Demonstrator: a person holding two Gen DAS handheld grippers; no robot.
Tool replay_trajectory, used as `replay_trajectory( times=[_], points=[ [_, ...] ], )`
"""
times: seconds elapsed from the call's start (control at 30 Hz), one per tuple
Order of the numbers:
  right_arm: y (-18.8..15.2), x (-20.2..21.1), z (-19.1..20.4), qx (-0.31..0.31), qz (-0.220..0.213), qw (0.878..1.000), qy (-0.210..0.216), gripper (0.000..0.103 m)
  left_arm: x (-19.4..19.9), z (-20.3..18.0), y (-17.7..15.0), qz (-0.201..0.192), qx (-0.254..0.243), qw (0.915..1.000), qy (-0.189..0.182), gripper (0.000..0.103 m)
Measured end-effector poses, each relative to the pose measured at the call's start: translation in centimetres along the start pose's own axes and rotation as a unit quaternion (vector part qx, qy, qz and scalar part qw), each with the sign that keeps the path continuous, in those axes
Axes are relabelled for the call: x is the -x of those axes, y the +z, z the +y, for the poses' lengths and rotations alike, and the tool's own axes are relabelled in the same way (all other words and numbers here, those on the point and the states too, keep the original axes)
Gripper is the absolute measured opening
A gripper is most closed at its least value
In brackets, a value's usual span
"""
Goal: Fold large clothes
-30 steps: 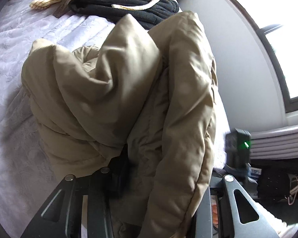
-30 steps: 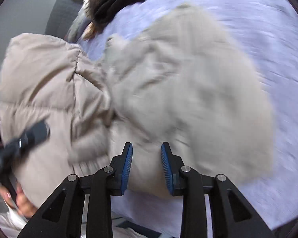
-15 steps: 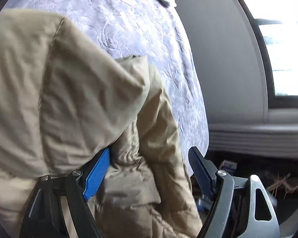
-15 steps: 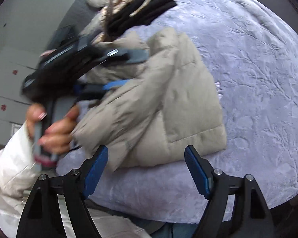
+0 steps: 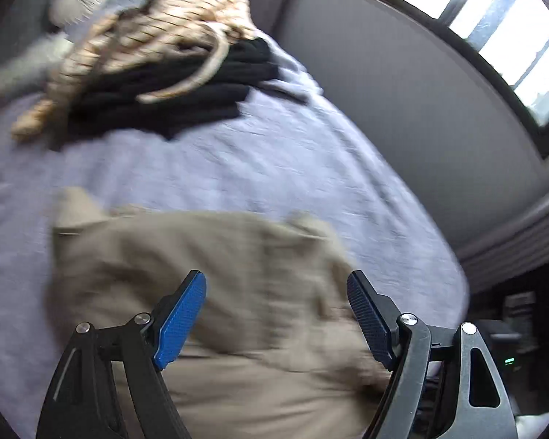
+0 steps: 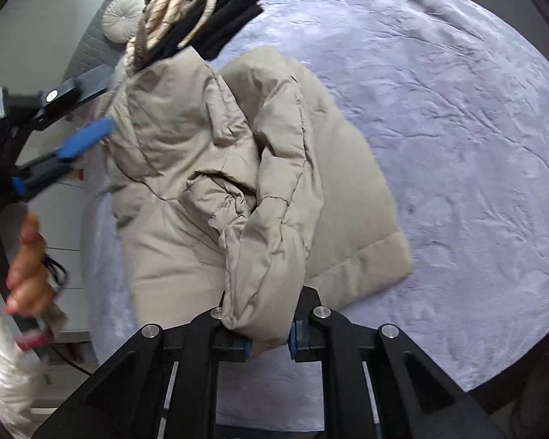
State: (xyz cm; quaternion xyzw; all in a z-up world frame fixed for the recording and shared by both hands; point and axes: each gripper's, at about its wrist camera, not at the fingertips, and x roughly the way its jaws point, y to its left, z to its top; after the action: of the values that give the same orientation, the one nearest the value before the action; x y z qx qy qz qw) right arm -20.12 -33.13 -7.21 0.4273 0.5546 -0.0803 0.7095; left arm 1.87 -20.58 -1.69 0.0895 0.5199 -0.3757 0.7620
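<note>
I count one beige puffer jacket (image 6: 260,190) on the bed (image 6: 457,128), lower centre of my frame. At the upper left lie one black garment (image 5: 172,95), one cream patterned garment (image 5: 146,36) and one round cushion (image 6: 122,16).

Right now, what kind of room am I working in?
Most likely a bedroom. The beige puffer jacket lies on a bed with a lavender bedspread, a round cushion sits near its head, and a window is beside it.
</note>
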Motion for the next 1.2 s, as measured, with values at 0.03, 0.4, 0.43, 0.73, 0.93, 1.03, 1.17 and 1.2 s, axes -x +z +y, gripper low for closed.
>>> replay_trajectory(
  times=[0.03,0.4,0.43,0.73,0.93,1.03,1.17,1.2],
  points=[
    [-0.1,-0.1,-0.8,-0.010,0.005,1.000,0.001,0.015,-0.7,1.1,-0.2,0.010,0.008,0.9995,0.028,0.079],
    [1.5,-1.9,-6.3,-0.050,-0.014,0.998,-0.022,0.019,-14.4,-2.5,0.8,0.063,-0.006,0.9918,0.111,0.080],
    [1.8,-1.7,-7.1,-0.059,-0.012,0.998,-0.019,0.020,-15.5,-2.6,1.1,0.071,-0.006,0.9906,0.117,0.080],
    [1.6,6.9,-6.7,-0.029,-0.089,0.994,-0.064,0.027,-16.4,-2.2,1.0,0.076,0.001,0.9894,0.124,0.080],
    [4.3,2.8,0.1,0.097,-0.055,0.994,-0.015,0.027,-15.9,-2.6,1.1,0.081,0.003,0.9869,0.140,0.081],
    [4.6,-2.0,0.0,0.112,0.003,0.992,-0.066,0.025,-12.9,-2.4,1.1,0.066,0.030,0.9871,0.143,0.081],
    [4.1,-3.4,-1.6,0.101,0.021,0.993,-0.064,0.025,-7.2,-1.6,-0.6,0.036,0.056,0.9897,0.127,0.081],
    [4.0,-3.3,-1.8,0.100,0.024,0.993,-0.062,0.024,-5.9,-1.4,-1.4,0.033,0.062,0.9897,0.125,0.081]
  ],
)
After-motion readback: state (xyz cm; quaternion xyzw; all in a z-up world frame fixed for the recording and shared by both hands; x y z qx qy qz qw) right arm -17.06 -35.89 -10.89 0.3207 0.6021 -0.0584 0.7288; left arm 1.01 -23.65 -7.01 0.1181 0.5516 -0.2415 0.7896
